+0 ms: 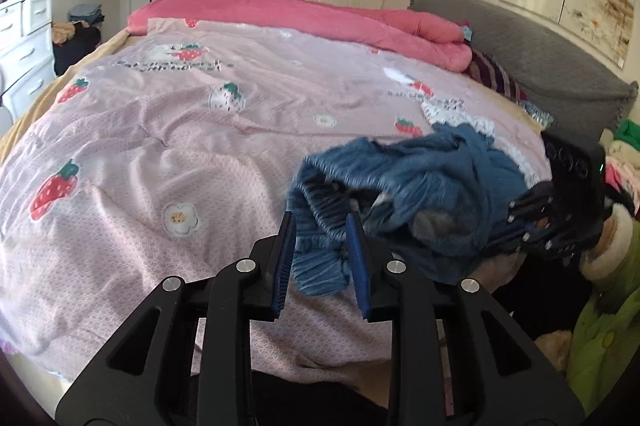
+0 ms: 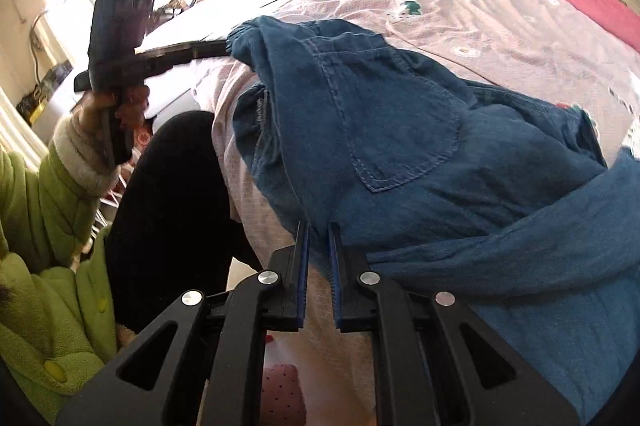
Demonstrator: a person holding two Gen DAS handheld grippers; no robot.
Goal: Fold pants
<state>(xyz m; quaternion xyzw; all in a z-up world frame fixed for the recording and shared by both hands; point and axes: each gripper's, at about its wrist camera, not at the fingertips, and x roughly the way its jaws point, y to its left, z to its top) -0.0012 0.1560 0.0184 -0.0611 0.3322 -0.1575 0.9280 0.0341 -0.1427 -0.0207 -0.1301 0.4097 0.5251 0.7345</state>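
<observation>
Blue denim pants (image 2: 400,130) lie crumpled near the front edge of the bed, back pocket up. In the right wrist view my right gripper (image 2: 319,232) is shut on the pants' near edge, the fabric pinched at its tips. In the left wrist view my left gripper (image 1: 321,222) stands partly open. The gathered elastic waistband (image 1: 320,258) hangs loosely between its blue pads (image 1: 285,262), whose inner faces show. The left gripper (image 2: 222,47) also shows at the pants' far left corner, held by a hand. The right gripper (image 1: 520,222) sits at the pants' (image 1: 432,178) right end.
A pink strawberry-print quilt (image 1: 160,130) covers the bed, with a folded pink duvet (image 1: 304,14) behind it and a grey headboard (image 1: 532,50) to the right. White drawers (image 1: 24,42) stand at the left. A person's green sleeve (image 2: 44,218) and dark trouser leg (image 2: 172,194) are at the bed's edge.
</observation>
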